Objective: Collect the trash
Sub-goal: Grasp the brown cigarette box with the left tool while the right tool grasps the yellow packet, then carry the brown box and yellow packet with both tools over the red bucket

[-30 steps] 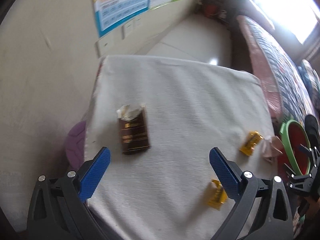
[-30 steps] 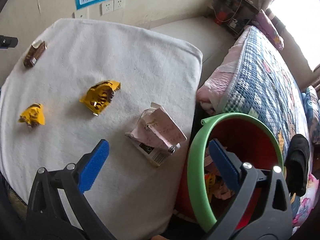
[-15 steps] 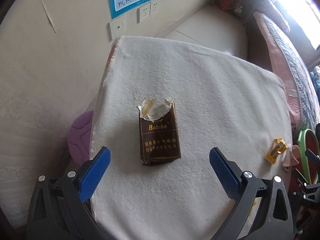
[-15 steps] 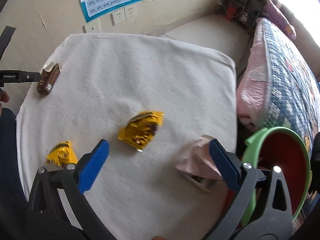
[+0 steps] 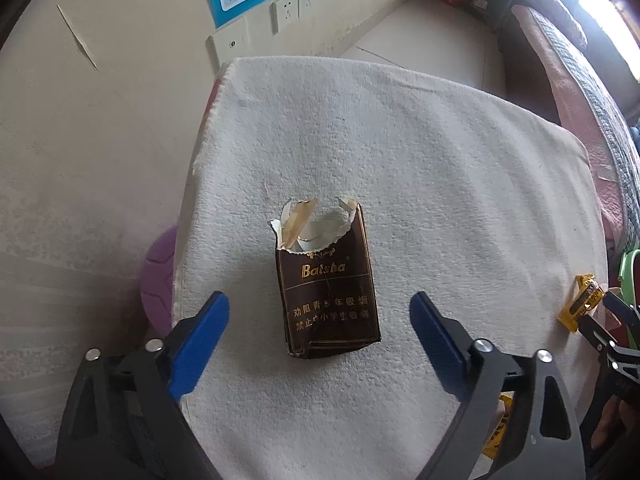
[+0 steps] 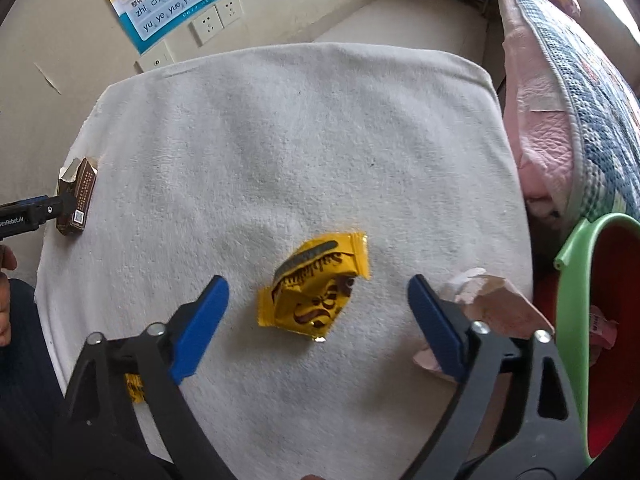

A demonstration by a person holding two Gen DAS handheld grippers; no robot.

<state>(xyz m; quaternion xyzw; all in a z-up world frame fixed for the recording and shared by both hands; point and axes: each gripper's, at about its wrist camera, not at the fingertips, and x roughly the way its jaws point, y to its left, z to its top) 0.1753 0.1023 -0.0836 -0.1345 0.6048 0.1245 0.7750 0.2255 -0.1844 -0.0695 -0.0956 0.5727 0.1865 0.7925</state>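
A torn brown cigarette pack point(image 5: 328, 288) lies flat on the white cloth-covered table point(image 5: 400, 140). My left gripper point(image 5: 318, 320) points down over it, its jaws closing with the pack's lower half between them, the blue pads still apart from it. In the right wrist view a crumpled yellow wrapper point(image 6: 316, 284) lies between the closing jaws of my right gripper point(image 6: 316, 300), untouched. A crumpled pink paper pack point(image 6: 492, 304) sits by the right finger. The brown pack point(image 6: 76, 196) also shows at the far left there.
A red bin with a green rim point(image 6: 576, 320) stands off the table's right edge, trash inside. A second yellow wrapper point(image 6: 134, 388) lies partly hidden behind the left finger. A bed with a quilt point(image 6: 580, 100) is at right, a purple stool point(image 5: 158, 280) at left.
Both grippers have sunk toward the table and begun to narrow. The left has centred on the brown pack; the right has swung left from the bin to over the yellow wrapper.
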